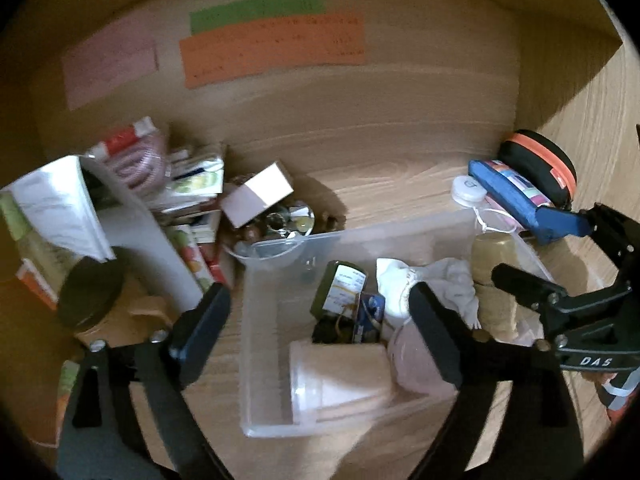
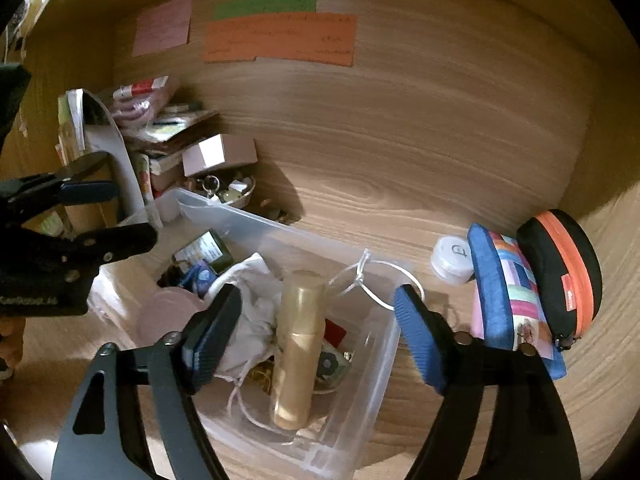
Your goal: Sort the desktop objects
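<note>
A clear plastic bin [image 1: 256,320] stands on the wooden desk. In it lie a pale pink capped tube [image 1: 340,380], a dark green labelled jar [image 1: 340,288], a white drawstring bag [image 1: 432,284] and a gold bottle [image 2: 300,340]. My left gripper [image 1: 320,304] hangs open over the bin's near left part with nothing between its fingers. My right gripper [image 2: 316,300] is open too; the gold bottle lies below and between its blue pads, which stand clear of it. Each gripper shows in the other's view, the right gripper [image 1: 560,248] at the right edge and the left gripper [image 2: 116,212] at the left.
Right of the bin lie a blue patchwork pouch [image 2: 508,292], a black case with an orange zip [image 2: 560,272] and a white round container [image 2: 452,260]. To the left are stacked books and packets [image 1: 192,184], a pinkish box [image 1: 256,196], a bowl of trinkets [image 1: 280,228] and a dark-lidded jar [image 1: 92,288].
</note>
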{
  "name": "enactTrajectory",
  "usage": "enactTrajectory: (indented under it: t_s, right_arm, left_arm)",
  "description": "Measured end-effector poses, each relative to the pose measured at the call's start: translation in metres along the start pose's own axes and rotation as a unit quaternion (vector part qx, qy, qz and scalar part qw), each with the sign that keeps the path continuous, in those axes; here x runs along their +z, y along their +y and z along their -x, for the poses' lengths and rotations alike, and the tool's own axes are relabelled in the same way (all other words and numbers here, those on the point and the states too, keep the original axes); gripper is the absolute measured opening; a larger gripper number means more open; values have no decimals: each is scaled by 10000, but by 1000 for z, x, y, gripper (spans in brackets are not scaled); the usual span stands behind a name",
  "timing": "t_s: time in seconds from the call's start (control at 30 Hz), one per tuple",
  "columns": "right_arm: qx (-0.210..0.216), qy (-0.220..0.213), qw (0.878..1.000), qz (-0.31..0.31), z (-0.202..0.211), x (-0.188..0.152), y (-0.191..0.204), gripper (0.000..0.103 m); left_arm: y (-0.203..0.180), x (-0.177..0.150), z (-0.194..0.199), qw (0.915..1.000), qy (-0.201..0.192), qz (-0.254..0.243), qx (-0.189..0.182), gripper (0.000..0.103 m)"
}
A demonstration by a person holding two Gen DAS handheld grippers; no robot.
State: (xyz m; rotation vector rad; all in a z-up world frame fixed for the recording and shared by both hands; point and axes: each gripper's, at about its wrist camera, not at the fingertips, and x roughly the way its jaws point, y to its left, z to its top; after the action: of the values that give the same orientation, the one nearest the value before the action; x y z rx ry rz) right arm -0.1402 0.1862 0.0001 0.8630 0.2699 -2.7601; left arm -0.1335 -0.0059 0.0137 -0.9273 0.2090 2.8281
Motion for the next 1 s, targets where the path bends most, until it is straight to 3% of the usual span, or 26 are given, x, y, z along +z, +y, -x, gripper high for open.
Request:
enactTrajectory:
  t_s: [0.13,0.3,0.63,1.0]
  right_arm:
    - [32,-125,9999,6,21,1,4,85]
    - [55,-289,9995,-85,49,1,9,97]
    - [-430,-770,9961,49,104,-2,18,103]
    - [-343,-999,9938,-354,136,-20,21,103]
  left_arm:
    - [-2,-3,23,9999,-111,-36,61,98]
    - [-10,-7,53,9993,-337,-47,145,101]
    - [-21,-18,104,9969,-734,55,285,102]
    - [-30,-34,135,9942,-1007,220,304,103]
